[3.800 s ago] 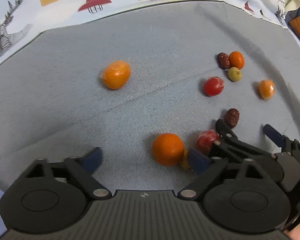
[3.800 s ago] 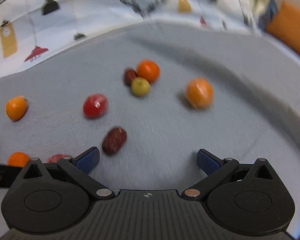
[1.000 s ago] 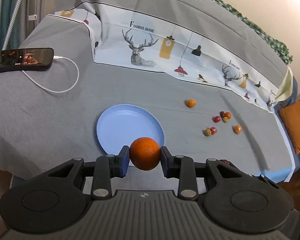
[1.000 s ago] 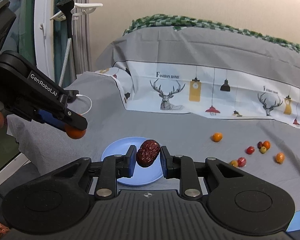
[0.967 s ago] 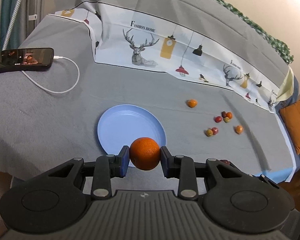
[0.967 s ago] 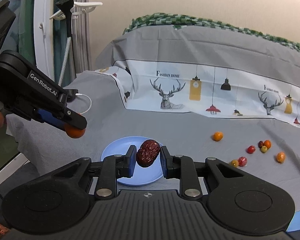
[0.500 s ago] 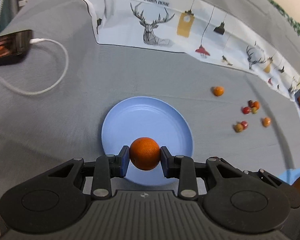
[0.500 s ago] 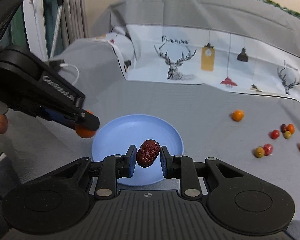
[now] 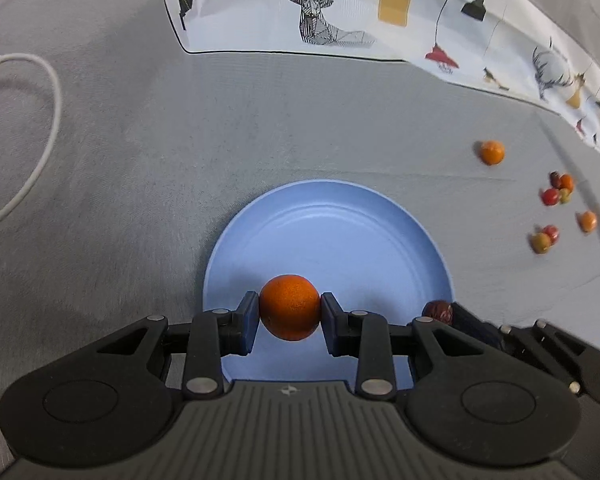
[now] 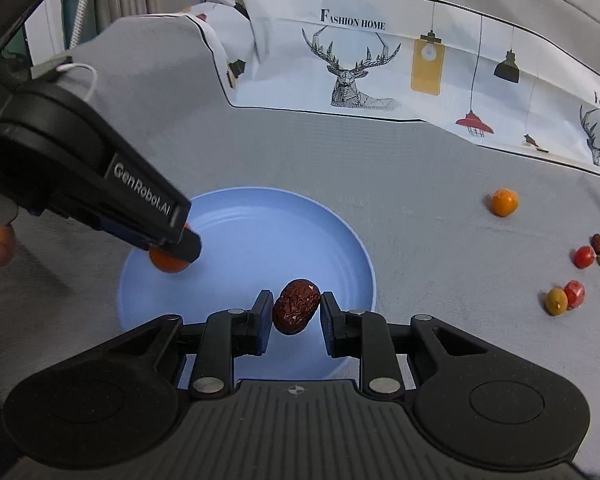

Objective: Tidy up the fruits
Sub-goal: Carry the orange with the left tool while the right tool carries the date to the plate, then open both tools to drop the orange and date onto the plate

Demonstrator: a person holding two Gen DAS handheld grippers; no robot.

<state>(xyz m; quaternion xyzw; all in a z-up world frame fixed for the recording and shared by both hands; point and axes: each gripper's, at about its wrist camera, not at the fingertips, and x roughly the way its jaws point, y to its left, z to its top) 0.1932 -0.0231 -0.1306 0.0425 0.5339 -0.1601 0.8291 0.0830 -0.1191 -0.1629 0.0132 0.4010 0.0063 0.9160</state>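
My left gripper (image 9: pixel 289 314) is shut on a small orange (image 9: pixel 289 306) and holds it over the near left part of the blue plate (image 9: pixel 340 232). It also shows in the right wrist view (image 10: pixel 168 256) over the plate's left side. My right gripper (image 10: pixel 294 316) is shut on a wrinkled red date (image 10: pixel 296 306) over the near part of the blue plate (image 10: pixel 260 240). The date also shows in the left wrist view (image 9: pixel 438 310) at the plate's right rim.
Loose fruits lie on the grey cloth to the right: an orange (image 10: pixel 504 201), a cluster of small fruits (image 10: pixel 598 252), and a yellow and red pair (image 10: pixel 565 298). A white cable (image 9: pixel 40 140) loops at the left. A printed deer cloth (image 10: pixel 360 72) lies behind.
Both grippers have moved down and forward toward the plate, which now looks larger. Each still holds its fruit.
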